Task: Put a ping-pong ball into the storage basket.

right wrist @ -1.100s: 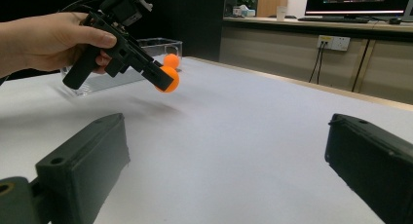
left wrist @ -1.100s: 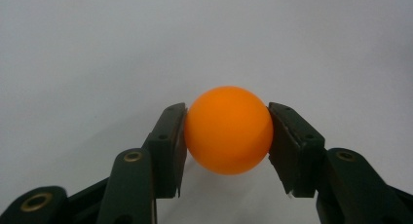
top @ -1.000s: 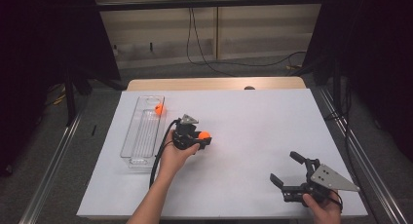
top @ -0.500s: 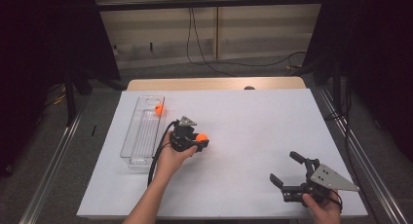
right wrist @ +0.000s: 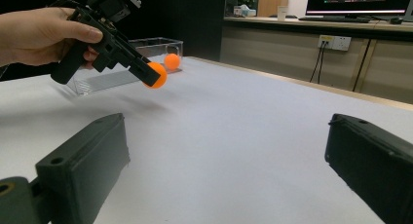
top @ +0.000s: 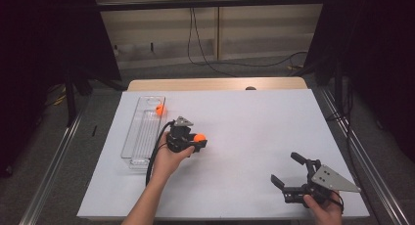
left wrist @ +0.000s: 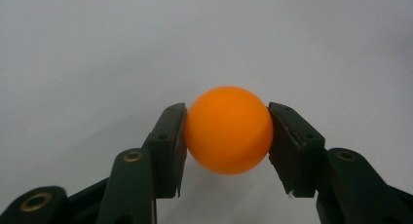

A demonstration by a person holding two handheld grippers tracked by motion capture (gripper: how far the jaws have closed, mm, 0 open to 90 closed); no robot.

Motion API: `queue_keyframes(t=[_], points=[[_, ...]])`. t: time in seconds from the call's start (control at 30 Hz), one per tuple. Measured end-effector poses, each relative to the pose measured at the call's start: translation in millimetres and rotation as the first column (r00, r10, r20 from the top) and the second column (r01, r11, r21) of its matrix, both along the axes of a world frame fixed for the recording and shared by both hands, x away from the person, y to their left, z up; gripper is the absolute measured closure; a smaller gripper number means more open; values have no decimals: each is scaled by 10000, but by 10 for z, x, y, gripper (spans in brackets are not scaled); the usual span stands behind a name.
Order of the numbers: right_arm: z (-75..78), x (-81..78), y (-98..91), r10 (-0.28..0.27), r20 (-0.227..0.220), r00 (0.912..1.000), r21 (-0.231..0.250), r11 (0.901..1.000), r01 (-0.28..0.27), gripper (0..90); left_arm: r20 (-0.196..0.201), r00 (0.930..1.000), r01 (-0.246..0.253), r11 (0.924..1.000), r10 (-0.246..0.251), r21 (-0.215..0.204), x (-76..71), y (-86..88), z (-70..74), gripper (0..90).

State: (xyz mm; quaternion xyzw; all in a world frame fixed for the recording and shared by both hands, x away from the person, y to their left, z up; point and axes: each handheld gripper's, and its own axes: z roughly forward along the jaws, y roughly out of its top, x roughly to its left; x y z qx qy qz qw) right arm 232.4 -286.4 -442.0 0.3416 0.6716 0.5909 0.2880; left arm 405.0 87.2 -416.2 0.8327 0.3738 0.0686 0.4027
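Orange ball (left wrist: 228,130) is pinched between the jaws of the left gripper (top: 195,140), held just above the white table (top: 254,137), right of the clear tray (top: 142,132). Another orange ball (top: 160,109) already lies at the tray's far end, so the work looks partly done, with this one apparently left to drop in. The right gripper (top: 289,182) rests spread and empty at the near right. Dark curtains flank the table; cables trail along the far wall.

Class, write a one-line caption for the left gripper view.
Left tool shut on an orange ball above the white table.
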Motion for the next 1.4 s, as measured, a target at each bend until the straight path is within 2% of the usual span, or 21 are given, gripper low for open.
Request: queue_keyframes(t=[0.17, 0.87, 1.4], points=[[0, 1, 3, -7, 4, 10000, -1, 10000, 7, 14, 5, 10000, -90, 9998, 90, -169, -6, 47, 28, 508], [10, -6, -1, 16, 41, 10000, 15, 10000, -16, 14, 15, 9991, -421, 9984, 422, -388, -18, 155, 101, 507], [15, -10, -5, 11, 62, 10000, 22, 10000, -11, 14, 140, 9984, -550, 9981, 554, -275, -32, 224, 172, 507]])
